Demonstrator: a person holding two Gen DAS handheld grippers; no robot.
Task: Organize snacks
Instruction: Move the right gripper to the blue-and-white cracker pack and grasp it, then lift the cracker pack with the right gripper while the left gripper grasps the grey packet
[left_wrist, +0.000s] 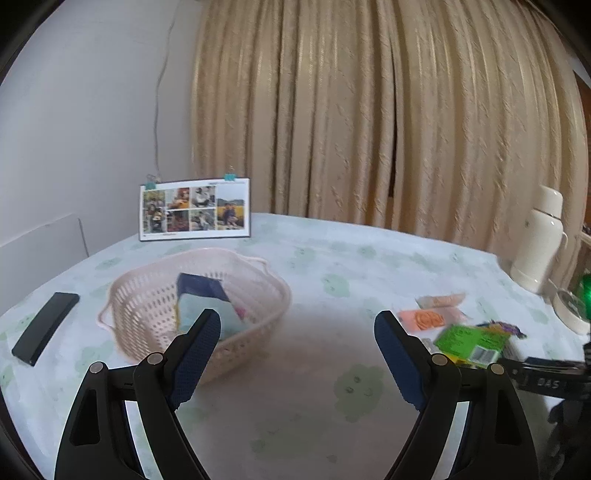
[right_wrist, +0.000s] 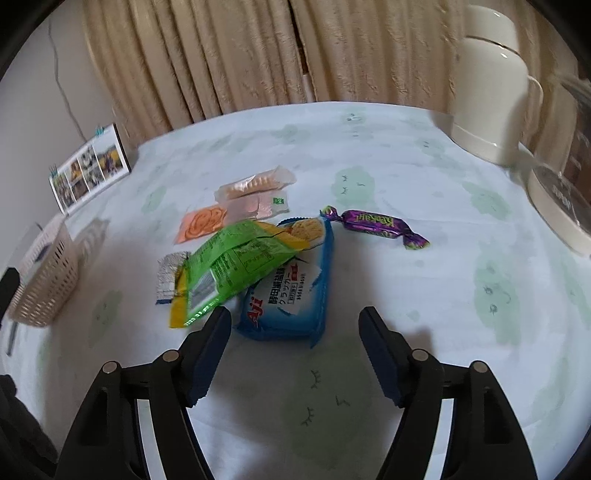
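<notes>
Early days, by my reading: the pink basket (left_wrist: 199, 295) at ten o'clock from the left gripper (left_wrist: 297, 328) holds one blue packet (left_wrist: 207, 299) — the rest wait on the desk (right_wrist: 369, 155). Both grippers gape, empty. The right gripper (right_wrist: 295, 325) sits at six o'clock of the blue cracker pack (right_wrist: 291, 295), green packet (right_wrist: 236, 266) and purple candy (right_wrist: 373, 225)

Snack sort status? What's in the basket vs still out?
Done: one packet already lies in the basket.
In hand: nothing. The left gripper and right gripper are both open and empty; the right one faces the blue cracker pack.
Left: that pack, the green packet, purple candy, orange packet, two pink wafer packs and a silver wrapper on the table.
</notes>
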